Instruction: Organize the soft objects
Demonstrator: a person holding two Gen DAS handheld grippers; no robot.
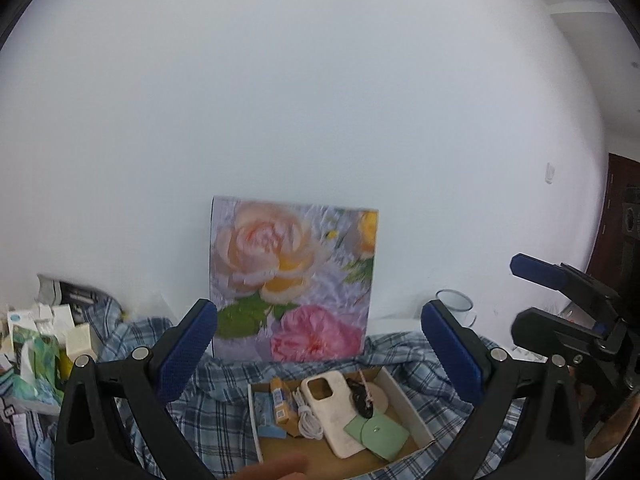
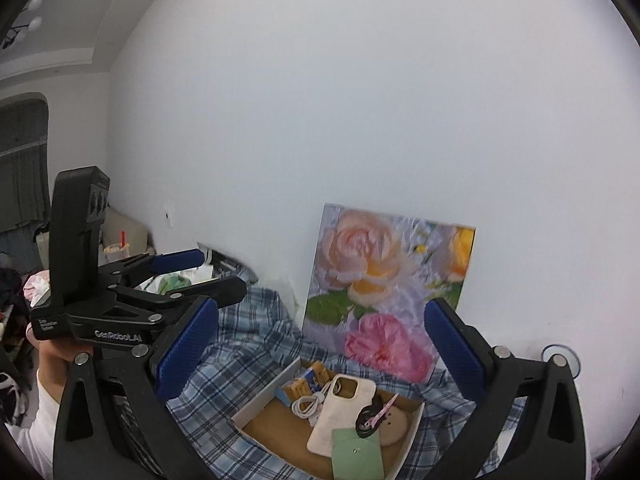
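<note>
A blue plaid cloth [image 1: 208,420] [image 2: 240,360] lies rumpled over the surface. On it sits a shallow cardboard box [image 1: 404,400] [image 2: 264,392] holding a white phone case [image 1: 332,412] [image 2: 344,412], a coiled white cable [image 1: 308,420] [image 2: 306,404] and a green pouch [image 1: 376,432] [image 2: 356,456]. My left gripper [image 1: 320,344] [image 2: 216,272] hovers open above and short of the box, nothing between its fingers. My right gripper [image 2: 320,344] [image 1: 524,296] is open too, held beside it on the right, empty.
A flower painting [image 1: 292,280] [image 2: 388,292] leans on the white wall behind the box. An enamel mug [image 1: 456,304] stands to its right. Packets and small cartons [image 1: 36,344] crowd the left. A hand [image 2: 52,352] holds the left gripper.
</note>
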